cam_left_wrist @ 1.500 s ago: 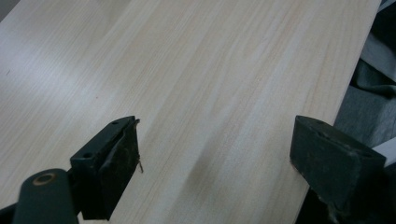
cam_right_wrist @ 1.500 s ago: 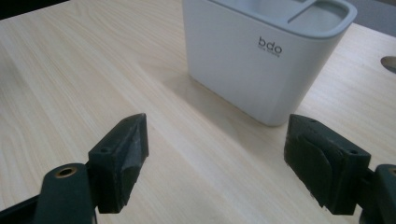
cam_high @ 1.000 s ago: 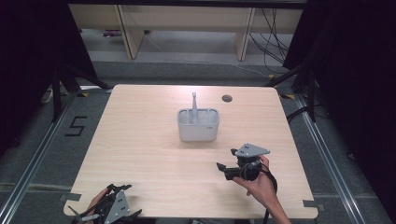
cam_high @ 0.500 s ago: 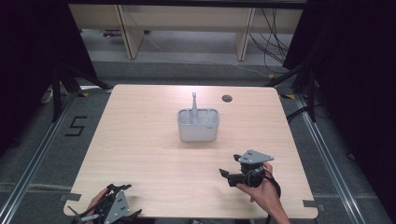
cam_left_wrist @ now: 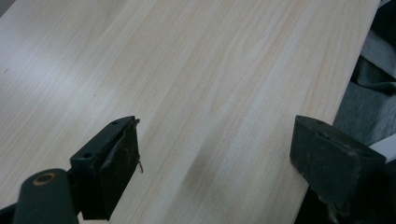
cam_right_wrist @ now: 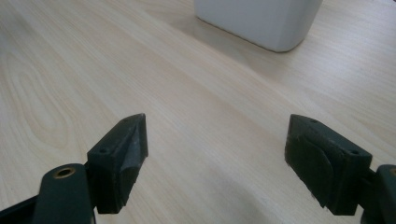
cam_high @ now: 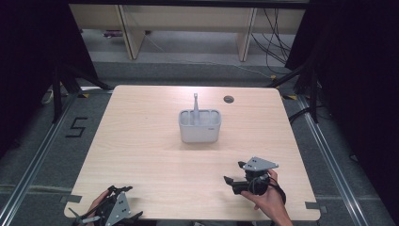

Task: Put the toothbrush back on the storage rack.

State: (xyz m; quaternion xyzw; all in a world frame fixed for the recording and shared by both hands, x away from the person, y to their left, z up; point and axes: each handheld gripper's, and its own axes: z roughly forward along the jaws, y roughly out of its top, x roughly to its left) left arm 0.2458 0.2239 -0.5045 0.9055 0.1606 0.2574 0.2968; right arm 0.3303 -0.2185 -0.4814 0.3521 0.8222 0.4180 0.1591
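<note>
Both my claws are spread and empty: my left claw (cam_high: 109, 213) at the near-left edge of the surface (cam_high: 141, 141), my right claw (cam_high: 234, 182) near-right. The white caddy (cam_high: 199, 126) with its upright utensil (cam_high: 195, 106) stands mid-surface, untouched; no step looks begun.

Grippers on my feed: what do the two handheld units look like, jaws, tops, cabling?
Both are black. The right gripper carries a grey three-cornered plate on top; the left gripper carries one too. Each has two blocky black jaws with worn pads and screw holes. A brass-ringed hole marks each left jaw arm. The right hand is bare.
</note>
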